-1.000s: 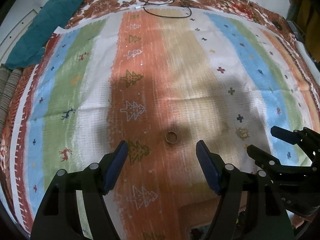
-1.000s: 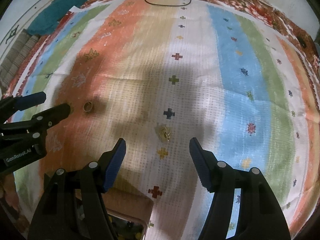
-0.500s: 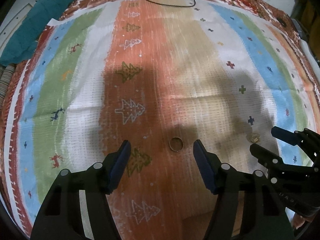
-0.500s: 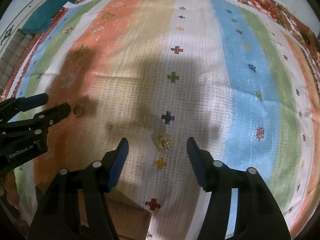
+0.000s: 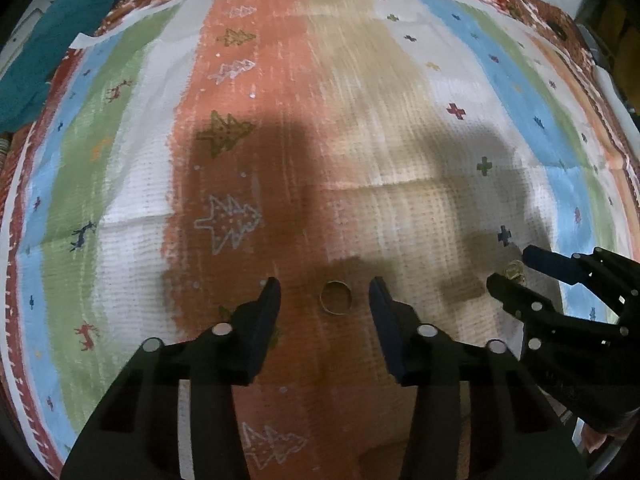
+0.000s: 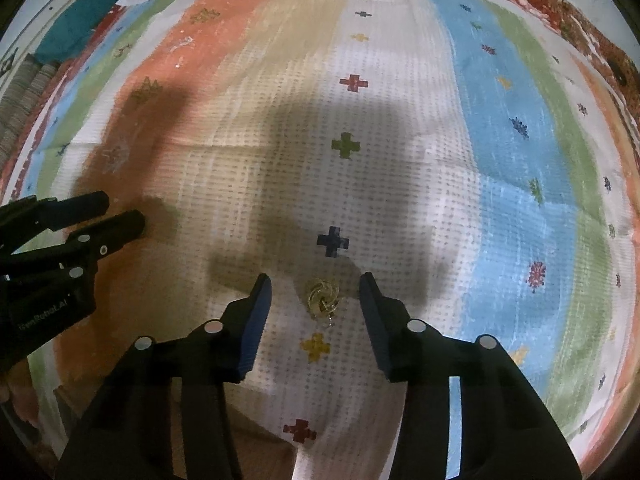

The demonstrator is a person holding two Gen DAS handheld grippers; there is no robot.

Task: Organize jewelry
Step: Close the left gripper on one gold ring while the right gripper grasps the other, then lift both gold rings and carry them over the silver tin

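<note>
Gold ring (image 5: 335, 298) bracketed by left gripper (image 5: 325, 294), jaws closing, not yet pinched. Gold ornament (image 6: 321, 295) likewise framed by right gripper (image 6: 315, 290), closing, untouched. Both laid flat on striped cloth (image 5: 360, 140) for simultaneous top-down pickup.

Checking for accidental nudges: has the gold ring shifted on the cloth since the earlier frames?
No. The ring lies on the same spot of the orange stripe, right of the dark tree motif. Only the left gripper has come down around it, jaws closing, not touching.
</note>
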